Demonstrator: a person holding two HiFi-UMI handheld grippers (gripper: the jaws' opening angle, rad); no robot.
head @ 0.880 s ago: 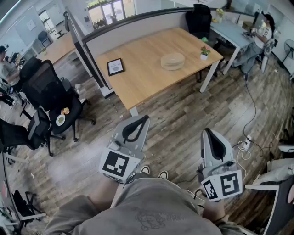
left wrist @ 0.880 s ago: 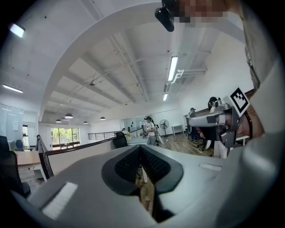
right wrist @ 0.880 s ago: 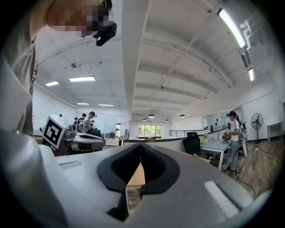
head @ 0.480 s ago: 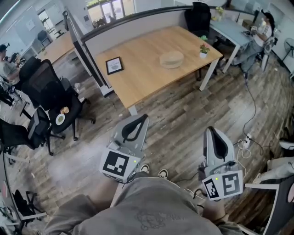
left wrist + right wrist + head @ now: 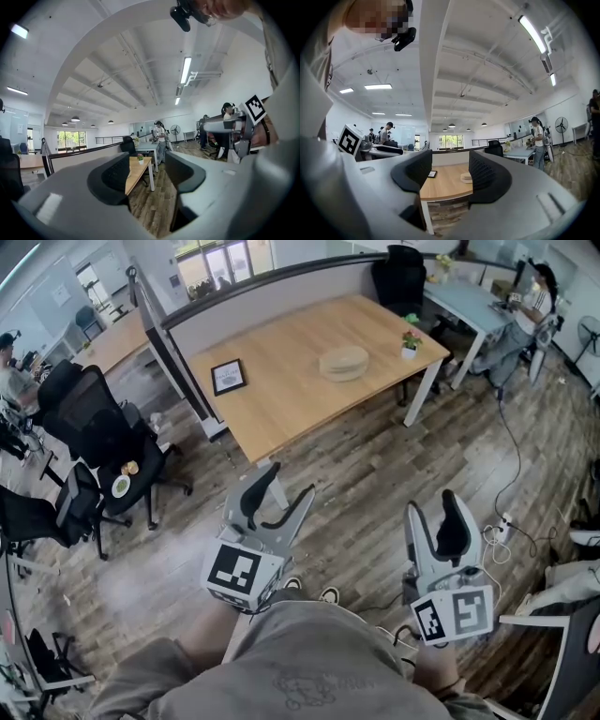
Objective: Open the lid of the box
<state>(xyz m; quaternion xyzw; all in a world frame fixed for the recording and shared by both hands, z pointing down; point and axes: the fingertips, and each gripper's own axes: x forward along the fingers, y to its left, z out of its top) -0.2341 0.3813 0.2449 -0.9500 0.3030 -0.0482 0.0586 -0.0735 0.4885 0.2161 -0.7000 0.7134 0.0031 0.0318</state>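
We hold the left claw [image 5: 275,499] and the right claw [image 5: 433,508] level side by side, each with its jaws spread wide and gripping nothing. The box [image 5: 343,363], round and pale, sits well ahead of both claws on the wooden table [image 5: 281,413], a little left of the right claw's line. It shows between that claw's jaws in the right gripper view.

A stretch of plank floor [image 5: 366,474] and the table's near edge lie between the claws and the box. A white table leg [image 5: 273,474] stands just ahead of the left claw. A black picture frame [image 5: 228,377] lies on the table ahead of the left claw, left of the box. A small potted plant [image 5: 410,341] stands at the table corner beyond the right claw. Black office chairs [image 5: 98,427] stand well to the left of the left claw, and a white cable [image 5: 502,532] lies on the floor right of the right claw.

Behind the table runs a grey partition [image 5: 272,292]. Past it are more desks and windows, and a person [image 5: 536,298] sits at the far right.
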